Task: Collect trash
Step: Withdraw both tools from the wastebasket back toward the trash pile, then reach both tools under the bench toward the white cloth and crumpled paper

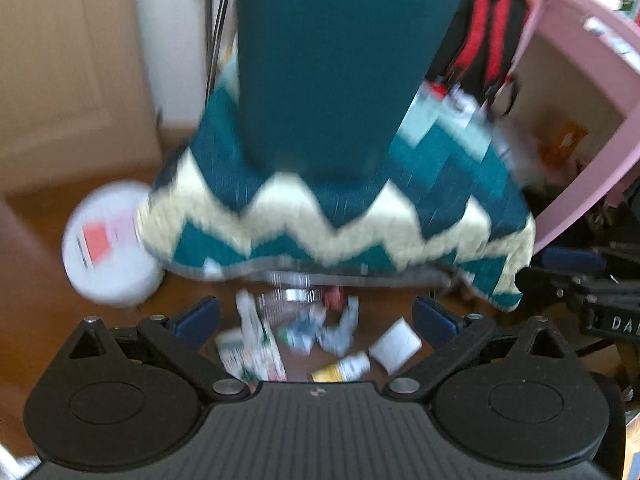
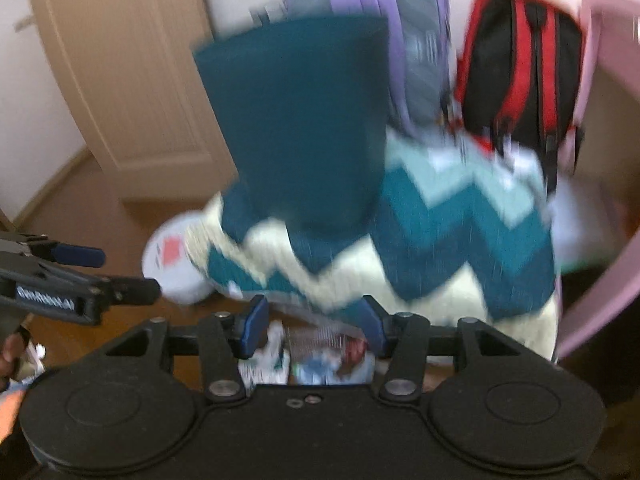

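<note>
Blurred trash lies on the wooden floor under a chair: a printed carton (image 1: 256,344), crumpled paper (image 1: 338,330), a white paper square (image 1: 394,344), a small yellow-and-white bottle (image 1: 342,368) and a clear ribbed bottle (image 1: 282,302). My left gripper (image 1: 316,316) points down at the pile, wide open, with nothing between its blue pads (image 1: 198,318). My right gripper (image 2: 314,326) hangs open over the same pile (image 2: 320,356); the litter shows in the gap, but the pads do not press on it. In the right wrist view the left gripper (image 2: 128,274) reaches in from the left.
The chair's teal-and-cream zigzag cushion (image 1: 340,216) overhangs the pile. A white round tub (image 1: 112,244) stands to its left. A pink shelf unit (image 1: 580,128) stands on the right, with a red-and-black backpack (image 2: 520,76) and a purple bag (image 2: 412,40) behind. Black gear (image 1: 600,300) lies at the right edge.
</note>
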Available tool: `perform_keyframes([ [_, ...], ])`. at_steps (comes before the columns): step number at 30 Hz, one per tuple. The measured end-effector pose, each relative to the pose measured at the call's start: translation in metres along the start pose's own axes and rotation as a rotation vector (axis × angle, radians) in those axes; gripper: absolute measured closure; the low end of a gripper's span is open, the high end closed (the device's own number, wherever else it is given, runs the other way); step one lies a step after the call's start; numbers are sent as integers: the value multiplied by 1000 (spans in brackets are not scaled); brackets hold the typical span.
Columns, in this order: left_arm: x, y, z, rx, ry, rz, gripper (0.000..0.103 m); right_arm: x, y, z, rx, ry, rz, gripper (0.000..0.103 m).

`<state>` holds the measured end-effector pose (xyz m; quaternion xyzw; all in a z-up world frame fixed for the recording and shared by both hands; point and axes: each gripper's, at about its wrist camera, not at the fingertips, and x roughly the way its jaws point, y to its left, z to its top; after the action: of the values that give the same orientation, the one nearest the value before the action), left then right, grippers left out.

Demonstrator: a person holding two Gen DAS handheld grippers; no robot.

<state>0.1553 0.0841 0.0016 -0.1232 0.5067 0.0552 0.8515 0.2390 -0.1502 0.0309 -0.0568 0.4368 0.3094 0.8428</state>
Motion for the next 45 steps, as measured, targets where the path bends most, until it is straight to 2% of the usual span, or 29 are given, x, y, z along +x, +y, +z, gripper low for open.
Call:
perform_keyframes([
  [3,40,12,-17,-59,78,-3,0,39,-11,-24,33,73,-12,52],
  [7,95,24,-34,-110,169,39,0,86,-26,-52,83,157,-35,53],
  [15,200,45,-59,-198,353,139,0,180,-53,-94,270,360,-14,53],
  [17,221,51,-63,-220,379,155,0,203,-59,-105,317,406,-16,53],
  [21,261,58,-58,-203,405,192,0,247,-67,-124,386,491,-26,53],
  [24,291,72,-51,-222,403,202,0,275,-67,-135,389,529,-27,53],
  [29,344,96,-43,-256,416,241,0,312,-72,-140,353,531,-51,53],
  [33,379,117,-45,-306,424,258,0,338,-89,-145,415,518,-47,53],
  [35,393,121,-47,-284,411,278,0,351,-95,-144,431,493,-26,53],
  [39,417,123,-54,-205,370,306,1,375,-88,-140,330,425,-56,53],
  [42,433,127,-56,-210,358,315,1,392,-89,-140,299,375,-96,53],
  [45,444,131,-57,-216,352,331,1,409,-89,-141,254,369,-121,53],
])
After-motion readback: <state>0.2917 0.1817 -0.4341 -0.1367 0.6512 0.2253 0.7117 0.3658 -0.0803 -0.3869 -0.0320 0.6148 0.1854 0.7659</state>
